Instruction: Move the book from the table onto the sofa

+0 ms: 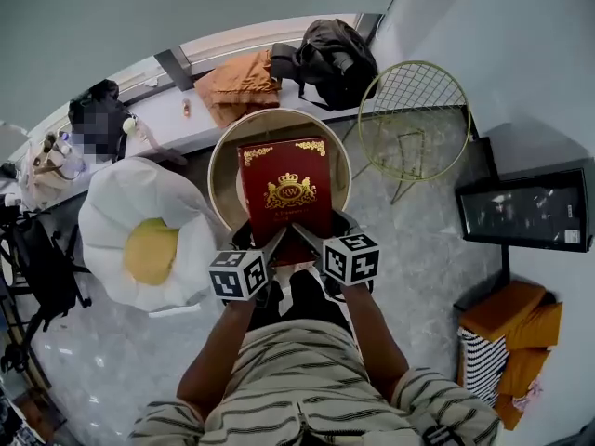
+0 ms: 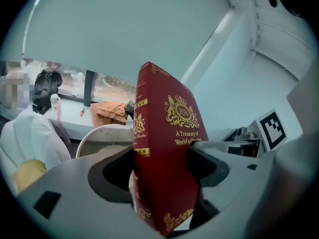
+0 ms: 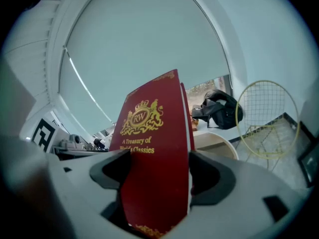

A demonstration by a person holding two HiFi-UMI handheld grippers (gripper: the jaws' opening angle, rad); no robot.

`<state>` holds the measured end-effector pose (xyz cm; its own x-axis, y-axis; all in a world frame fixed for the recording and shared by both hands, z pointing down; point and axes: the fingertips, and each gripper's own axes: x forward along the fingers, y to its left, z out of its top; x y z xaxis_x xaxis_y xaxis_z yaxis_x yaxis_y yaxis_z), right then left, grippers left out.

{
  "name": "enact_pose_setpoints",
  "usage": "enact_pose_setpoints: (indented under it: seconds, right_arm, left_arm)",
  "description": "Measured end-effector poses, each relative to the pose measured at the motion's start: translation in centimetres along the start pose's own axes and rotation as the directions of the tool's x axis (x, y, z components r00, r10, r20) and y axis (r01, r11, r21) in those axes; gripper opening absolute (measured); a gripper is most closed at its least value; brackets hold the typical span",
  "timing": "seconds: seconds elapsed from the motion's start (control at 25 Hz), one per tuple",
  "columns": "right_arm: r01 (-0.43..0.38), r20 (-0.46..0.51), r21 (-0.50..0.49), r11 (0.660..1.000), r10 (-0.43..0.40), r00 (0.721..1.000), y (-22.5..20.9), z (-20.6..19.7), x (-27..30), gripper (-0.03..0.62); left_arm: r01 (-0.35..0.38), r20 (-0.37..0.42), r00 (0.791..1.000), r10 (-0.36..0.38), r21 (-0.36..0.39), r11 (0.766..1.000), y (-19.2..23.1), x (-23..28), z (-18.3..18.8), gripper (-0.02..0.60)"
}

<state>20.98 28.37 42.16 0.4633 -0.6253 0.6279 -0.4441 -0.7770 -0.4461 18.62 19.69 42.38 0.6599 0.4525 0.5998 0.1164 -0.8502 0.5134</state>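
Both grippers clamped on the red book over the round table

The left gripper [image 1: 272,242] and right gripper [image 1: 304,234] each had their jaws closed on the near edge of the book [image 1: 284,191], cover up. It was held over the table [image 1: 219,169], with the white and yellow sofa [image 1: 116,203] just to the left and a wire chair [image 1: 415,119] to the right.

book [image 2: 167,148] title: last word partly hidden | round table [image 1: 226,179]: middle hidden behind book
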Motion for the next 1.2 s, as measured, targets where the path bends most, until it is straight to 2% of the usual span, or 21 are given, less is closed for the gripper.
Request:
enact_pose_setpoints:
  seconds: [0.28, 0.68, 0.92, 1.2]
  right_arm:
    - [-0.024, 0.048, -0.084, 0.996, 0.028, 0.998, 3.6, 3.5, -3.7, 0.380]
    - [-0.026, 0.142, -0.160, 0.987, 0.050, 0.989, 7.4, 8.1, -6.2, 0.380]
    - [-0.057, 0.173, -0.224, 0.973, 0.097, 0.980, 9.6, 10.2, -7.2, 0.380]
    - [-0.128, 0.150, -0.314, 0.941, 0.182, 0.972, 12.9, 11.4, -6.6, 0.380]
  left_arm:
    - [-0.005, 0.091, 0.996, 0.002, 0.033, 0.999, -2.7, -4.5, 3.1, 0.347]
    - [-0.007, 0.206, 0.978, -0.011, 0.087, 0.996, -4.3, -8.4, 7.7, 0.347]
    - [-0.041, 0.287, 0.958, 0.010, 0.103, 0.994, -4.9, -10.8, 9.7, 0.347]
    - [-0.114, 0.374, 0.924, 0.086, 0.054, 0.992, -3.7, -13.8, 10.7, 0.347]
